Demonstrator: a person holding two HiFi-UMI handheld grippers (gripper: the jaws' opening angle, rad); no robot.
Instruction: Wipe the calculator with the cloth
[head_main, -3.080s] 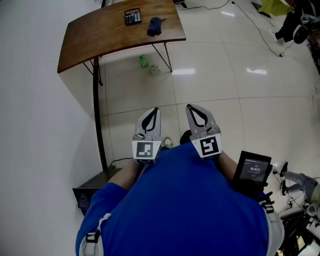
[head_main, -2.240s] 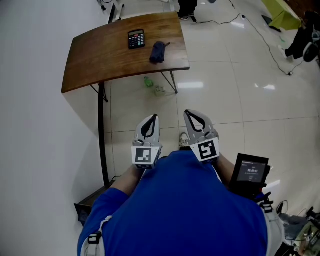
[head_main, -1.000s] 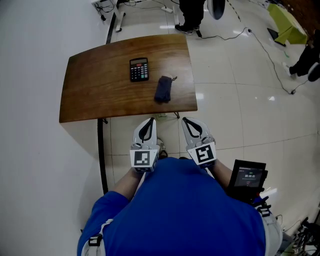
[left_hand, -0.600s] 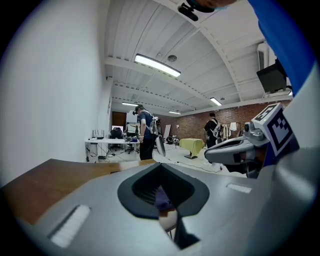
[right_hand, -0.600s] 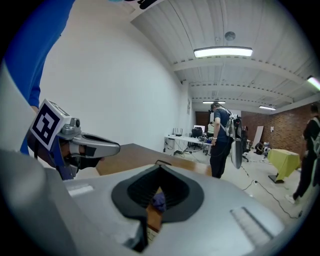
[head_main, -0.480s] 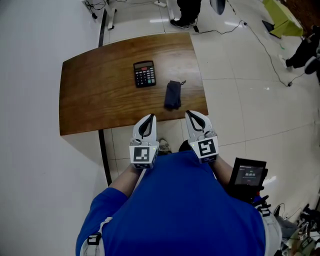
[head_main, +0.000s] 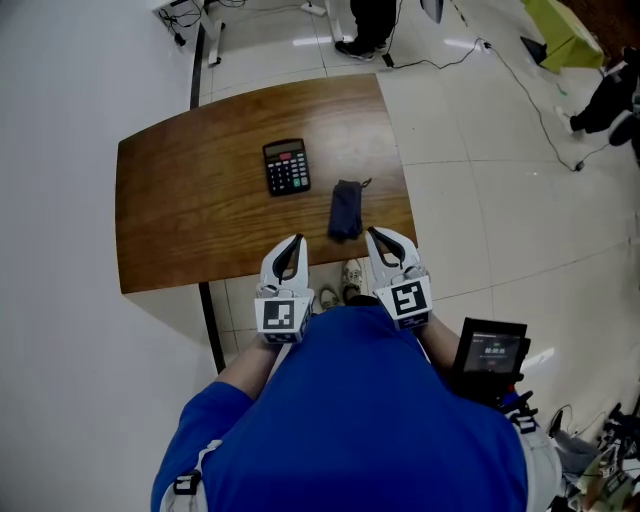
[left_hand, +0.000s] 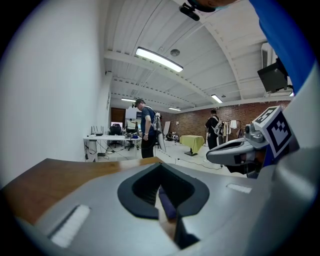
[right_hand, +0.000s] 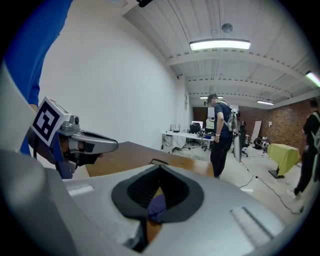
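Left tongs (head_main: 295, 241) and right tongs (head_main: 373, 233) hovering shut, empty, at desk (head_main: 180, 225) edge; cloth (head_main: 346, 209) lying nearest right tongs, likely for pickup; calculator (head_main: 286, 166) waiting beside it.

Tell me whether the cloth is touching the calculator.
Apart. The head view shows a strip of bare tabletop between the cloth and the calculator.

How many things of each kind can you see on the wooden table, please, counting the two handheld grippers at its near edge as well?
calculator: 1
cloth: 1
grippers, namely the left gripper and the right gripper: 2
Total: 4
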